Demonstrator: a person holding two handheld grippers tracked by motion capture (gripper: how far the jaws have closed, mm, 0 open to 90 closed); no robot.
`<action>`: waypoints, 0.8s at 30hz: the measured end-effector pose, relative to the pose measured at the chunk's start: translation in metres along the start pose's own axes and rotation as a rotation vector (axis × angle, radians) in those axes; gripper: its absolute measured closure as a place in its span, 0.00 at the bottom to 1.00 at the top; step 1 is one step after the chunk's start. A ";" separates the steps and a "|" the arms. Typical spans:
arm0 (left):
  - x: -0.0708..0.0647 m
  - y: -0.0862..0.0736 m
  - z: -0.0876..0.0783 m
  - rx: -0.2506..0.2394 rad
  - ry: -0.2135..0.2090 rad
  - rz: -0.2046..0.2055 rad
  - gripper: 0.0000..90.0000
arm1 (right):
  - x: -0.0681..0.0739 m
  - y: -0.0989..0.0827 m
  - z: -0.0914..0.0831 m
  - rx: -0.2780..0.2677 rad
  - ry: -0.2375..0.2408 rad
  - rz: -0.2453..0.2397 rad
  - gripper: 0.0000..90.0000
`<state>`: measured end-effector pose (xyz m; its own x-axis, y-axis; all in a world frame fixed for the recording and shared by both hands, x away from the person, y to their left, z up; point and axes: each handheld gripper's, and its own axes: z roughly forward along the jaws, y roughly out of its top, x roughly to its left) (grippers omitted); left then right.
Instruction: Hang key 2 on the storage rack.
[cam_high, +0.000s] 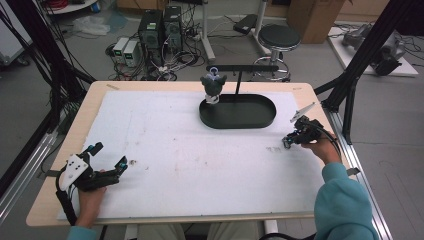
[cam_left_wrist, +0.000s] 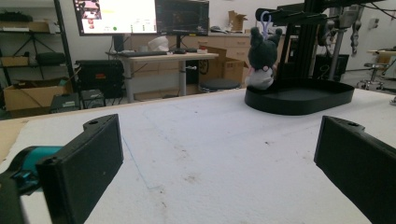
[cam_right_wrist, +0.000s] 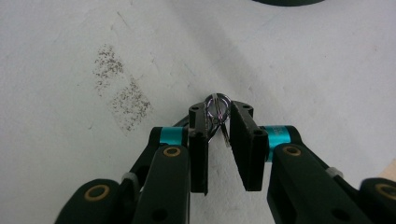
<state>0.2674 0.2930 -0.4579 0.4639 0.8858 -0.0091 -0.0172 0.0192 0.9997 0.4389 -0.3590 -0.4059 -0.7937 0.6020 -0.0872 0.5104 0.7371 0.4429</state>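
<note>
The right gripper (cam_right_wrist: 218, 122) has its fingers (cam_right_wrist: 198, 144) drawn close around a small metal ring (cam_right_wrist: 217, 106) lying on the white desk (cam_high: 200, 160), pinching it at the tips. In the high view the ring is too small to make out under that gripper (cam_high: 292, 140). The left gripper (cam_left_wrist: 219, 163) rests near the front left edge, its fingers (cam_left_wrist: 88, 158) spread wide with nothing between them.

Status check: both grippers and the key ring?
Left gripper open, idle on table. Right gripper shut on key ring, low over white mat. Path to black tray unobstructed.
</note>
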 end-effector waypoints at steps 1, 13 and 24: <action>0.000 0.000 0.000 -0.001 0.000 0.000 0.02 | 0.000 0.000 0.000 0.000 -0.001 0.002 0.87; 0.000 0.000 0.000 0.000 0.001 0.000 0.02 | 0.000 0.000 0.000 0.015 -0.011 -0.009 0.95; 0.000 0.000 0.000 0.000 0.001 0.000 0.02 | 0.000 0.000 -0.001 0.021 -0.020 -0.005 0.97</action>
<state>0.2674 0.2928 -0.4579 0.4627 0.8865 -0.0092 -0.0176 0.0195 0.9997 0.4388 -0.3589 -0.4052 -0.7897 0.6040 -0.1075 0.5134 0.7465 0.4232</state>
